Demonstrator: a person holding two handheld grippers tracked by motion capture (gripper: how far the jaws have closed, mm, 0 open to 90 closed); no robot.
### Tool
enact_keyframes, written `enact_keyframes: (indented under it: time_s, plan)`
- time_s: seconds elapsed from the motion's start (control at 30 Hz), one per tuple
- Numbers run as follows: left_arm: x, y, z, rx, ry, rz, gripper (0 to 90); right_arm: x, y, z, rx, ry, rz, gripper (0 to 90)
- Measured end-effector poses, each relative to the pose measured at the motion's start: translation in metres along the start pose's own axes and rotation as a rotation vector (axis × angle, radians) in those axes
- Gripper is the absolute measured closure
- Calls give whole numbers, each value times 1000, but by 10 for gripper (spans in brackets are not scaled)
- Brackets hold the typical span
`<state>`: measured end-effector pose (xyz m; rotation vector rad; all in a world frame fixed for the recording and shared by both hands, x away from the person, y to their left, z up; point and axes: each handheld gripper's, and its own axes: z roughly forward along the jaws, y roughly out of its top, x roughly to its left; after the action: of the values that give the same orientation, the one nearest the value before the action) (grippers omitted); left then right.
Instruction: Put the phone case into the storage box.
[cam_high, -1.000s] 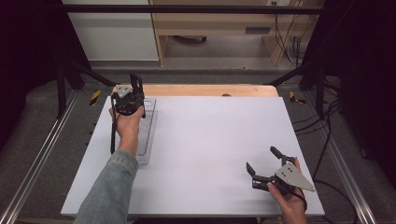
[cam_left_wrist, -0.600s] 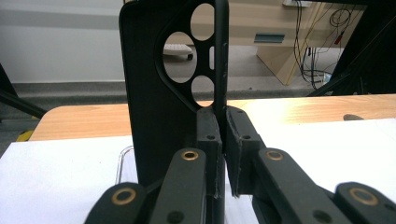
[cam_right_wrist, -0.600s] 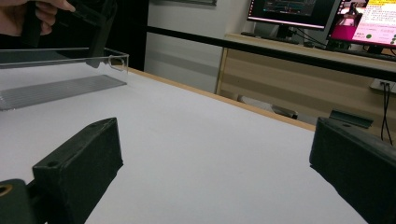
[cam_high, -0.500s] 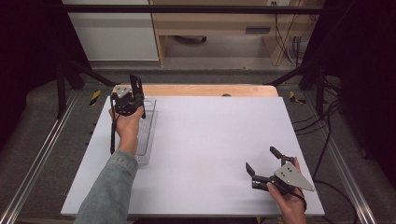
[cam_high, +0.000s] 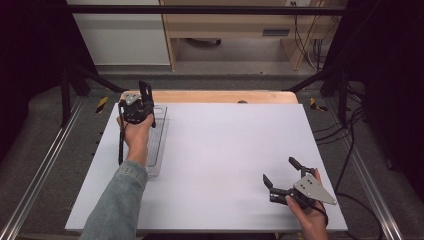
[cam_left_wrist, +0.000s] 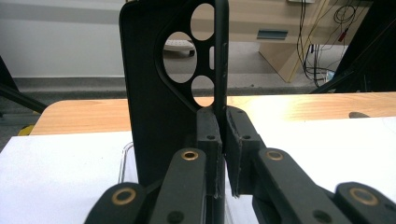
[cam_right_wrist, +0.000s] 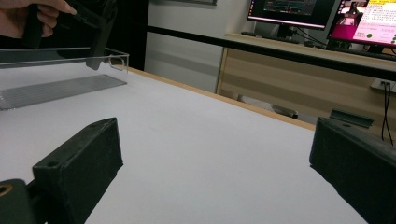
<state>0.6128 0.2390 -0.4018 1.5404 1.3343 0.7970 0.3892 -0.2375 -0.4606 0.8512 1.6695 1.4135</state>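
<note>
Over clear tray (cam_high: 159, 134), black phone case (cam_left_wrist: 159, 93) gripped upright

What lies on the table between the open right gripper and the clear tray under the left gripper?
Nothing: in the high view the white tabletop is bare between the right gripper and the clear tray.

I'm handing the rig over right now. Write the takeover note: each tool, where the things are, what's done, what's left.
Left tool: shut on the black phone case, gripping its edge and holding it upright above the far end of the clear tray.
Right tool: open, with nothing between the jaws, low over the near right of the white table.
Done: case picked up.
Left: probably to set the case down, likely in the tray; the right tool has no job yet.
</note>
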Motion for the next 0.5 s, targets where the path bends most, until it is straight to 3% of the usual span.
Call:
enact_keyframes:
  time_s: [0.5]
  plan:
    - [2, -2, 3, 25, 0, 1, 845, 0, 0, 0, 0, 0, 1, 28]
